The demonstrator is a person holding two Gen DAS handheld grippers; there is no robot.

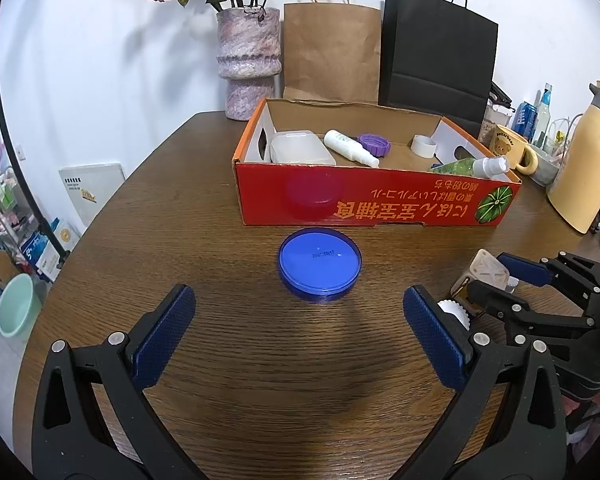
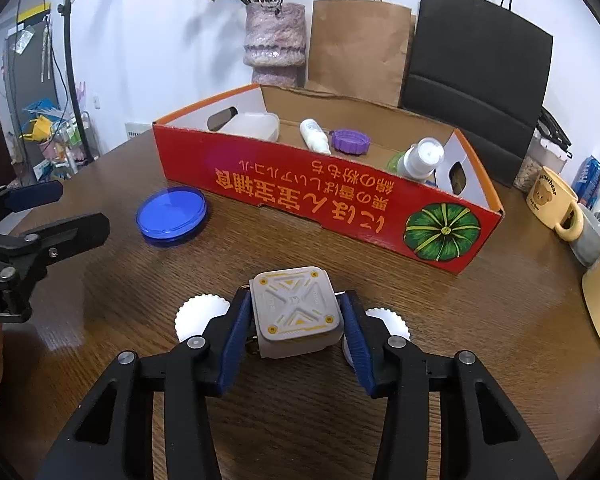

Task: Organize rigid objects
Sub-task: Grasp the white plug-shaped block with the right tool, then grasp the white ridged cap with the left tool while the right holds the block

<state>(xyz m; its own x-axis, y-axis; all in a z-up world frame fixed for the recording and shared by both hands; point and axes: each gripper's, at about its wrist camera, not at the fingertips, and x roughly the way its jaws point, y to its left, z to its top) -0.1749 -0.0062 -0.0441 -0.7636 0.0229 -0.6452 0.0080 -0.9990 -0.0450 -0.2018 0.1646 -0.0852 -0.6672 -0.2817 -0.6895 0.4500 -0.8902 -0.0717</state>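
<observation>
A white square block (image 2: 296, 308) with an X pattern and yellow dots sits on the wooden table (image 2: 300, 408), with white ridged discs (image 2: 196, 314) on both sides of it. My right gripper (image 2: 297, 298) is shut on the block, its blue pads (image 2: 236, 336) against the two sides. The block (image 1: 487, 267) and the right gripper (image 1: 489, 273) also show at the right of the left wrist view. A blue round lid (image 1: 319, 263) lies flat in front of the red cardboard box (image 1: 340, 204). My left gripper (image 1: 298, 300) stands open just short of the lid, with nothing between its pads.
The box (image 2: 300, 192) holds a clear container (image 1: 300, 148), a white bottle (image 1: 350, 147), a purple lid (image 1: 374, 145), a tape roll (image 1: 423, 145) and a green spray bottle (image 1: 472, 166). Behind it stand a vase (image 1: 249, 68) and paper bags (image 1: 332, 52). A mug (image 2: 556, 204) and a yellow jug (image 1: 584, 160) are at the right.
</observation>
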